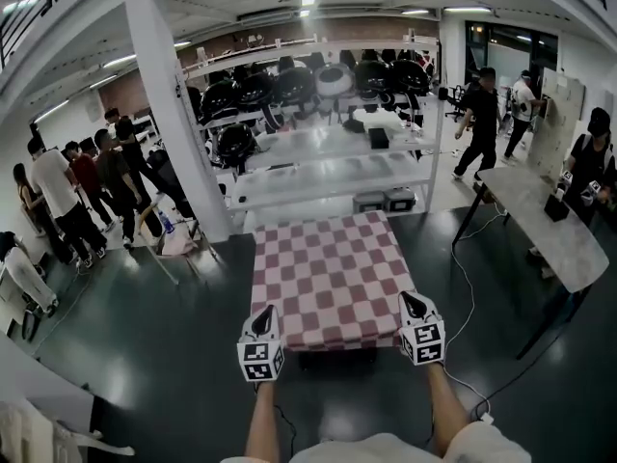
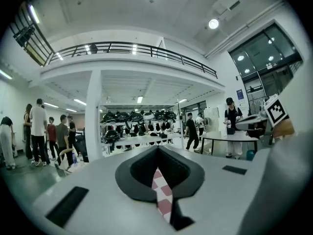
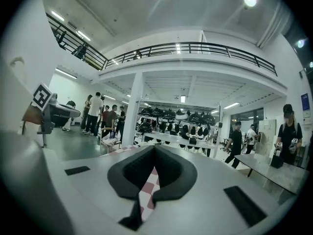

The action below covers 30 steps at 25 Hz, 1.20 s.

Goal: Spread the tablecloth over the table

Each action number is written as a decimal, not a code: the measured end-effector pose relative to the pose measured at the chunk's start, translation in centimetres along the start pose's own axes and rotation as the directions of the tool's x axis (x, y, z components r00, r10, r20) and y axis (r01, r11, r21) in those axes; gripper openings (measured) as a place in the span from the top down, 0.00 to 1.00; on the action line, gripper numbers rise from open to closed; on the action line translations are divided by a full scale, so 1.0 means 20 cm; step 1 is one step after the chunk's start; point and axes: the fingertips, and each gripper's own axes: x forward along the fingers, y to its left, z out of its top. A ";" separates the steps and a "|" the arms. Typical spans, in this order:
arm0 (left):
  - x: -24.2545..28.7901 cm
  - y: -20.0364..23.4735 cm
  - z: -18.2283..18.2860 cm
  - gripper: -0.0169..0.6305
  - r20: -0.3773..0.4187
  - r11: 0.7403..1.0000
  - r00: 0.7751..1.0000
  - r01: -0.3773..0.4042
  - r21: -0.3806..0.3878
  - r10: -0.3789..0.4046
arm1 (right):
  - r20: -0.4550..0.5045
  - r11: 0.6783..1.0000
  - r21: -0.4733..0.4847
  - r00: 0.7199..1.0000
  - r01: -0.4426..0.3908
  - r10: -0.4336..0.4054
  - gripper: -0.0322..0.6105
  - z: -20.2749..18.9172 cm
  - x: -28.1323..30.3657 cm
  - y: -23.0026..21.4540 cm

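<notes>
A large, brightly lit workshop hall with a railed upper gallery, a dark glossy floor and a white pillar (image 1: 178, 114) at centre left. Behind the pillar stands white shelving (image 1: 328, 152) loaded with dark rounded gear. A group of people (image 1: 87, 186) stands at the left, and others gather round a long pale table (image 1: 545, 225) at the right. In the middle of the floor a red-and-white checked tablecloth (image 1: 333, 278) lies flat across a small table (image 1: 337, 358). The table is all but hidden, showing only as a dark strip under the near hem. At the cloth's two near corners, a person's bare forearms hold the left gripper (image 1: 265, 318) and the right gripper (image 1: 413, 307), pointing level and away. Each gripper's own view shows its jaws pressed together on a narrow fold of checked cloth. The step in hand looks like the final squaring-up: the cloth seems already laid over the top, held only at the near edge. The next move probably calls for drawing both corners evenly toward the person, lowering them together so the hem hangs straight, then letting go.
</notes>
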 end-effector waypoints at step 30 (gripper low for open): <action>0.10 -0.02 -0.02 0.93 0.001 1.000 1.000 0.007 -0.024 -0.007 | -0.038 1.000 -0.021 0.999 -0.017 0.016 0.93 -0.06 0.05 0.04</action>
